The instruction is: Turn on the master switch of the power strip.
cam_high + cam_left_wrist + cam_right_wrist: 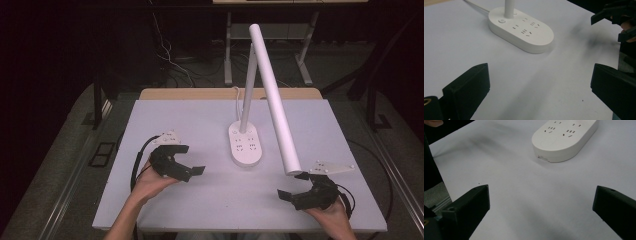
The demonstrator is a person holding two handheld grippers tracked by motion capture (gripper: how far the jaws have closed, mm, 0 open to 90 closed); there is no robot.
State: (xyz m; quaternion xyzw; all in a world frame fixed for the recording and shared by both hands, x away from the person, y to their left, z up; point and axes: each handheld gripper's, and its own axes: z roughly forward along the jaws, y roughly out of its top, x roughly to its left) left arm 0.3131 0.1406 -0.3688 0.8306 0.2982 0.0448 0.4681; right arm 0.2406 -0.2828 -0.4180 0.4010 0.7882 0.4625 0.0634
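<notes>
A white desk lamp stands mid-table on an oval base [245,145] that has socket holes in its top. Its stem [248,90] rises from the base's far end, and its long tube head [274,95] slants down toward the right front. My left gripper [191,160] hovers left of the base, open and holding nothing. My right gripper [292,185] sits near the front right, just below the tube's lower end, open and holding nothing. The left gripper view has the base [524,30] ahead of its wide-apart jaws, and the right gripper view has the base [564,137] ahead of its own.
The white tabletop [200,115] ends in a wooden strip at the back. The lamp's cord [236,95] runs off the rear edge. Table legs and cables stand on the dark floor beyond. In the left gripper view, the other gripper [614,20] shows at the top right.
</notes>
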